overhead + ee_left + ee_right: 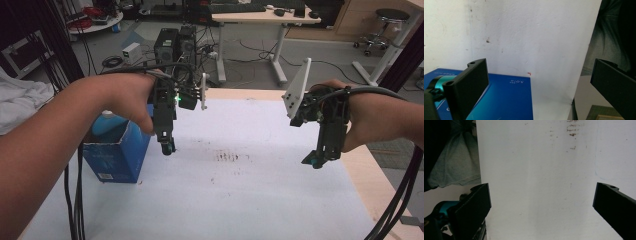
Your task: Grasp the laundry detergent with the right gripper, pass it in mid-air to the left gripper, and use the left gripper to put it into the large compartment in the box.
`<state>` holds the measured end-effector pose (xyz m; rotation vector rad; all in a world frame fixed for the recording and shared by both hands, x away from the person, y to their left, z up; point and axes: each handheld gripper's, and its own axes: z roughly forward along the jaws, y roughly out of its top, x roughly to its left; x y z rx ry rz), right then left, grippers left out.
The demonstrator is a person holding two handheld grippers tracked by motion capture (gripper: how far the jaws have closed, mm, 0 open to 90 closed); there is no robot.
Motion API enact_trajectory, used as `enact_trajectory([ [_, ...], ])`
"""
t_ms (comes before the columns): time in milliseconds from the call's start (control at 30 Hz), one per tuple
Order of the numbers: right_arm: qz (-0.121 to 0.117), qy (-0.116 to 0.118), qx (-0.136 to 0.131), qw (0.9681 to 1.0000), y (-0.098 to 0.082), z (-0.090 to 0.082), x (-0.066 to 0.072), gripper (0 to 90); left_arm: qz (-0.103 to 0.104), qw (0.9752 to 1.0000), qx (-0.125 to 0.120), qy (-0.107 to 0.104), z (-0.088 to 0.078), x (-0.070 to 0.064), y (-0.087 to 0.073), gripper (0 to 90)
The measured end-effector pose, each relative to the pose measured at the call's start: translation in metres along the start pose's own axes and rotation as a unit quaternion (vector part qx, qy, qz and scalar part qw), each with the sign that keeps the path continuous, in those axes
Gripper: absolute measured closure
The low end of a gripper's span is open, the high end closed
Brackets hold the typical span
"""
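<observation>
A blue cardboard box point(119, 152) stands open-topped on the left of the white sheet point(240, 195) that covers the table; a blue-capped item sits inside it. My left gripper point(167, 146) hangs just right of the box, pointing down, jaws wide apart and holding nothing. In the left gripper view the box's blue face point(506, 100) lies below and between the jaws. My right gripper point(314, 161) hovers above the sheet's right side, also open with nothing between its jaws. The right gripper view looks down on bare white sheet point(539, 182).
A reddish-brown stain point(232, 156) marks the middle of the sheet. The wooden table edge point(375, 185) shows at the right. Cables point(75, 200) trail from both hands. Computer towers point(175, 45) and desks stand on the floor beyond the table.
</observation>
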<state>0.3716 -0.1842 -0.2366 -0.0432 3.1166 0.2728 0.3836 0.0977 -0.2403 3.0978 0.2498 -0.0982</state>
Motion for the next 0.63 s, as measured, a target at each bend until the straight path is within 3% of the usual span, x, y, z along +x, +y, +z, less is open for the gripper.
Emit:
enact_trajectory([
  [633, -0.006, -0.003, 0.003, 1.0, 0.0054, 0.0011, 0.0044, 0.7, -0.002, 1.0, 0.003, -0.004, 0.0022, -0.0076, 0.003, 1.6],
])
